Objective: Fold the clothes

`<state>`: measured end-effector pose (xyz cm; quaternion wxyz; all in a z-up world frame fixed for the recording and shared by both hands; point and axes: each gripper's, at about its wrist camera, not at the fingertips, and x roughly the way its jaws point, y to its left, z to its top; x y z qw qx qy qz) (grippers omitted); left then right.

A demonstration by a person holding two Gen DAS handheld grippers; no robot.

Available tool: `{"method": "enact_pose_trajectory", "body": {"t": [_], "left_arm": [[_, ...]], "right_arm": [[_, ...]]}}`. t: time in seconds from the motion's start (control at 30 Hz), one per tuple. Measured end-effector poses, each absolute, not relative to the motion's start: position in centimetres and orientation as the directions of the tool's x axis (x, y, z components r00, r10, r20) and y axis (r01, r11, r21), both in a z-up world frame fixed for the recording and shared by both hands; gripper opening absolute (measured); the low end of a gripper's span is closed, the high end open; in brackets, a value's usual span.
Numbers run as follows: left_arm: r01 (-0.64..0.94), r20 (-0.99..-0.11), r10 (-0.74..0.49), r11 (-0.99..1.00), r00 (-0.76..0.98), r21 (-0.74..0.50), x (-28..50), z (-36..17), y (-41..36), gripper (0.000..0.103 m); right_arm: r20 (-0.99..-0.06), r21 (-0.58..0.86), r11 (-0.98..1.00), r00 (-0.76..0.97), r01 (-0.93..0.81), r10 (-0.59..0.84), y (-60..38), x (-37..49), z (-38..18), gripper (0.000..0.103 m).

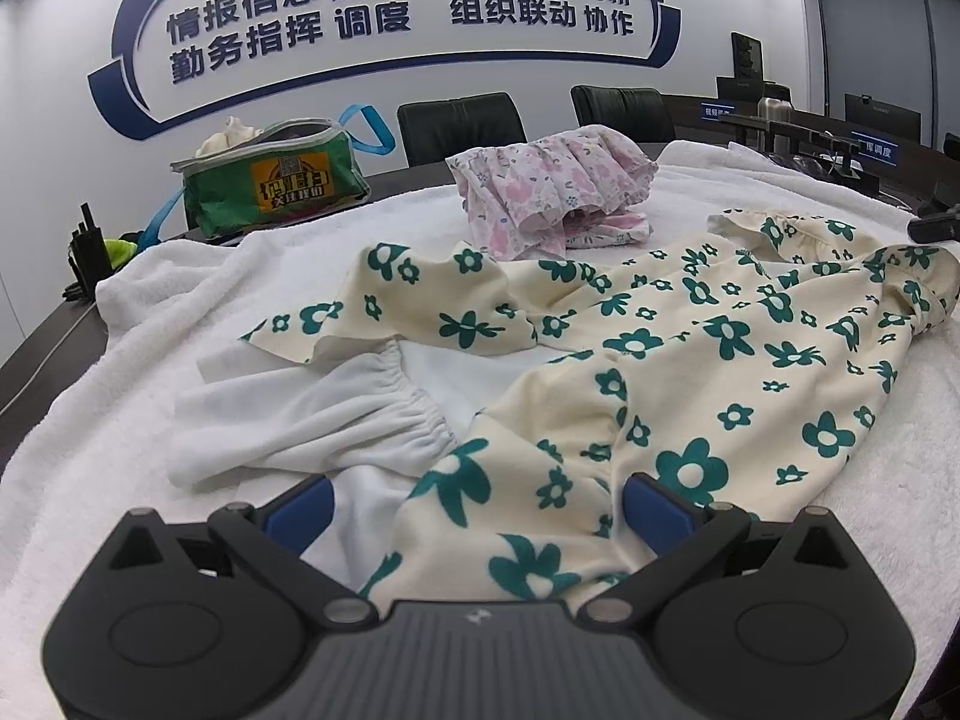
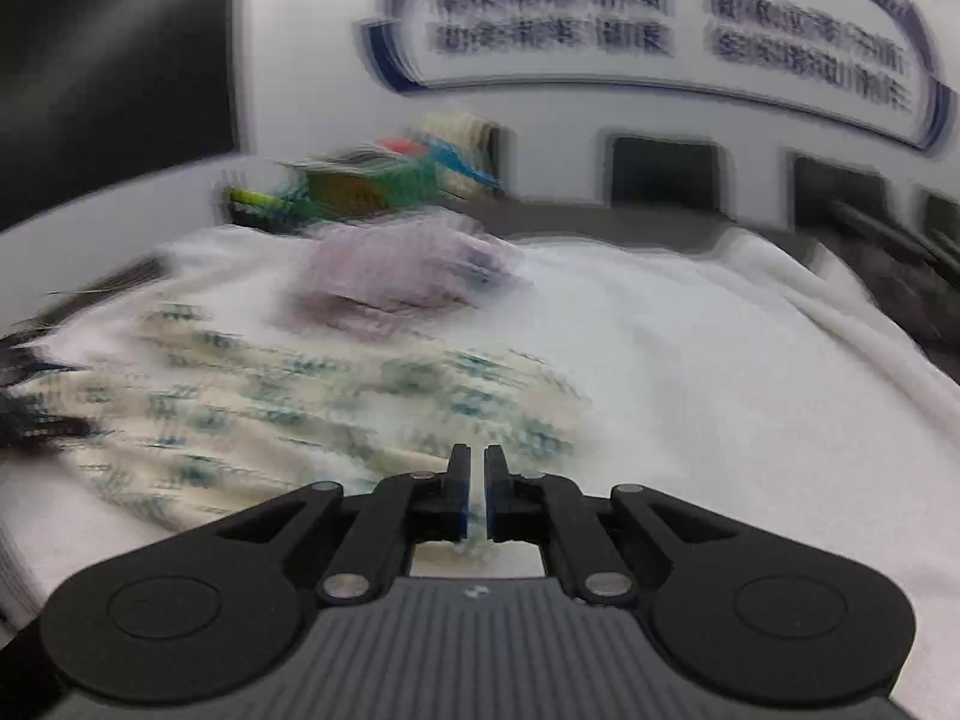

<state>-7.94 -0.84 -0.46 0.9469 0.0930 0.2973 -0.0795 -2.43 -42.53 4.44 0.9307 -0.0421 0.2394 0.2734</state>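
A cream garment with green flowers (image 1: pixel 690 360) lies spread and rumpled on the white towel (image 1: pixel 90 480); part of it is turned back, showing a white lining with an elastic band (image 1: pixel 360 414). My left gripper (image 1: pixel 477 501) is open, its blue pads on either side of the garment's near edge. In the blurred right wrist view, my right gripper (image 2: pixel 474 480) is shut on the edge of the same flowered garment (image 2: pixel 270 414). A folded pink floral garment (image 1: pixel 552 192) lies further back and also shows in the right wrist view (image 2: pixel 396 276).
A green bag (image 1: pixel 270 186) with blue straps stands at the back left on the dark table (image 1: pixel 36 348). Black chairs (image 1: pixel 462 123) stand behind the table. Monitors and a flask (image 1: pixel 774 108) are at the far right. A black device (image 1: pixel 933 225) shows at the right edge.
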Motion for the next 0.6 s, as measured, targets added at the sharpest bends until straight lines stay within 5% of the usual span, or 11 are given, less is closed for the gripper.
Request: {"method": "enact_pose_trajectory", "body": {"t": [0.2, 0.47, 0.6], "left_arm": [[0.204, -0.572, -0.087, 0.968, 0.816, 0.144, -8.0, -0.5, -1.0, 0.103], [0.204, -0.569, -0.084, 0.967, 0.818, 0.150, -8.1, -0.5, -1.1, 0.103], [0.204, -0.568, -0.083, 0.967, 0.819, 0.151, -8.1, -0.5, -1.1, 0.103]], "right_arm": [[-0.556, 0.126, 0.790, 0.617, -0.600, 0.557, -40.7, -0.4, 0.6, 0.002], [-0.521, 0.158, 0.931, 0.773, -0.329, 0.361, -47.3, 0.1, 1.0, 0.004], [-0.442, 0.136, 0.926, 0.815, -0.351, 0.374, -46.8, -1.8, 2.7, 0.007]]}}
